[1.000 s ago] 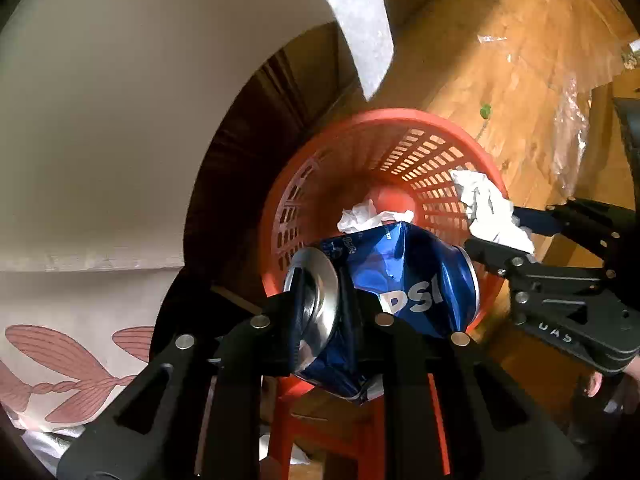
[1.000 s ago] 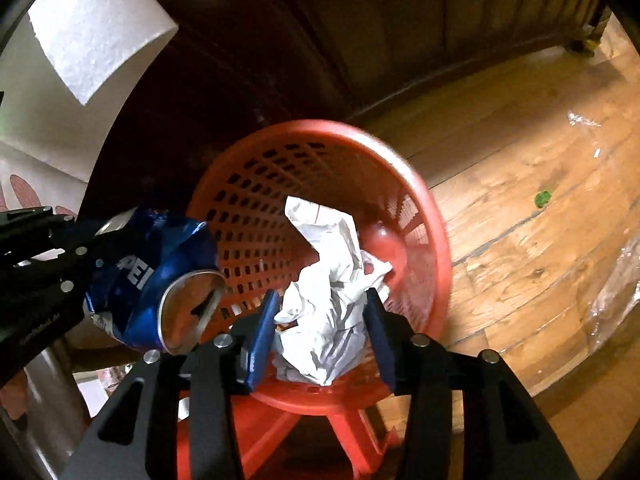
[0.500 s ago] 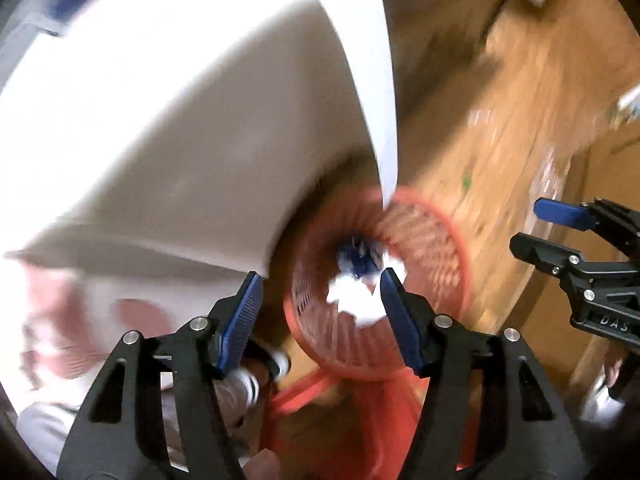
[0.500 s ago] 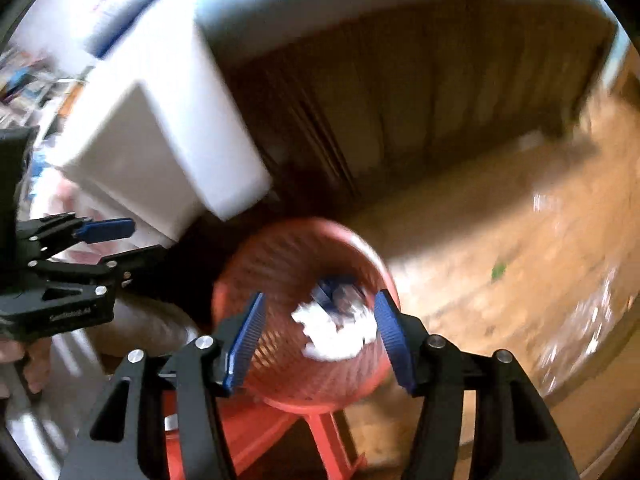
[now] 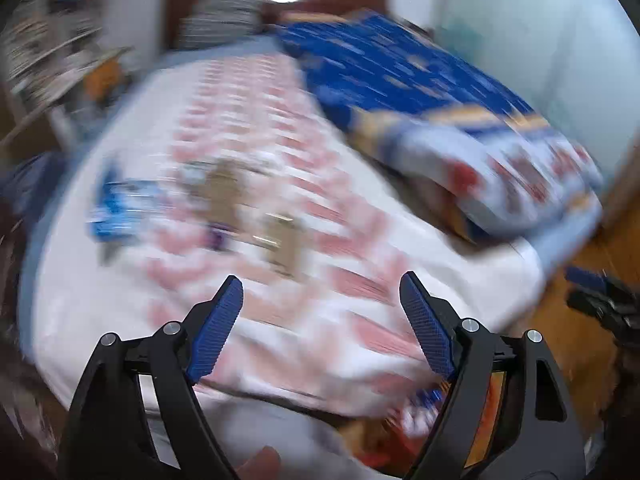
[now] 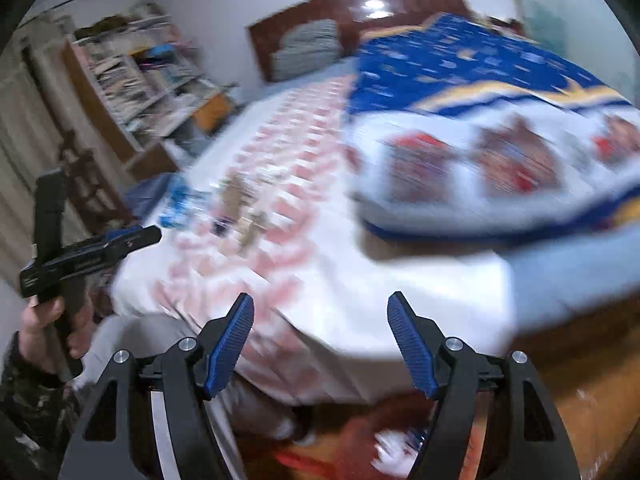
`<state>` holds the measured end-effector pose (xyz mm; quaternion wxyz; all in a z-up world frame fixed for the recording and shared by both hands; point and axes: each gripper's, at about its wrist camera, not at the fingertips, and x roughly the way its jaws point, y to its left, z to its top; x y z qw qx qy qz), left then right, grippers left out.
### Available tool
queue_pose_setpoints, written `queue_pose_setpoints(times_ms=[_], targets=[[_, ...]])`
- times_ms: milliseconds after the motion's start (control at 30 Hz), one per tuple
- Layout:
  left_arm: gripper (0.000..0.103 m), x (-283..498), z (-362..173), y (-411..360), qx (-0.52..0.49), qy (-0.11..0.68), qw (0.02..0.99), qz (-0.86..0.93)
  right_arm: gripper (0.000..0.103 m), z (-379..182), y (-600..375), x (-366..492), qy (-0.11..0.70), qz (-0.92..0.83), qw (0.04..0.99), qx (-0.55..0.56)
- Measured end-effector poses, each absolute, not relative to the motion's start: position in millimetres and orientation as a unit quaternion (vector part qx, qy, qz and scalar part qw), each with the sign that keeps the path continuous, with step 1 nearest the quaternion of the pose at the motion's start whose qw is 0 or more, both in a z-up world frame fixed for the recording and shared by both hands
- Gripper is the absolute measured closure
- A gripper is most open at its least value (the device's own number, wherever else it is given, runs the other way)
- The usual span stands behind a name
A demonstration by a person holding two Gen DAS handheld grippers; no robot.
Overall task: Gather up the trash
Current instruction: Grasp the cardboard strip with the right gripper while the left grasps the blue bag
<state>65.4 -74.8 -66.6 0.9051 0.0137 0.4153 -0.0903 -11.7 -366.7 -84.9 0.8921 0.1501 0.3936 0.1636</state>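
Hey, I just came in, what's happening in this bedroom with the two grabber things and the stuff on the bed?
A person is collecting trash with a handheld gripper in each hand. Both the left gripper and right gripper hold nothing, their jaws opening above the bed. Crumpled paper already lies in the red basket at the bed's foot. Several blurred scraps, among them a blue wrapper, wait on the patterned sheet, likely the next pickups.
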Motion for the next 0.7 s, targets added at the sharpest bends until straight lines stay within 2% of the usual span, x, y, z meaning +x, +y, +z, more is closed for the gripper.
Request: queue_pose_setpoints(times_ms=[200, 367, 700], targets=[[0.02, 116.1, -66.3, 53.0, -0.048, 0.376, 0.925, 0.024, 0.033, -82.1, -280.7, 59.7, 0.391, 0.227, 0.884, 0.116], [0.02, 181.6, -109.3, 141.1, -0.073, 0.39, 0.91, 0.118, 0.033, -103.0, -218.6, 111.4, 0.411, 0.245, 0.872, 0.101], [0.02, 266.7, -186.6, 185.0, -0.191, 0.45, 0.871, 0.045, 0.033, -161.4, -137.6, 210.2, 0.445, 0.277, 0.847, 0.092]])
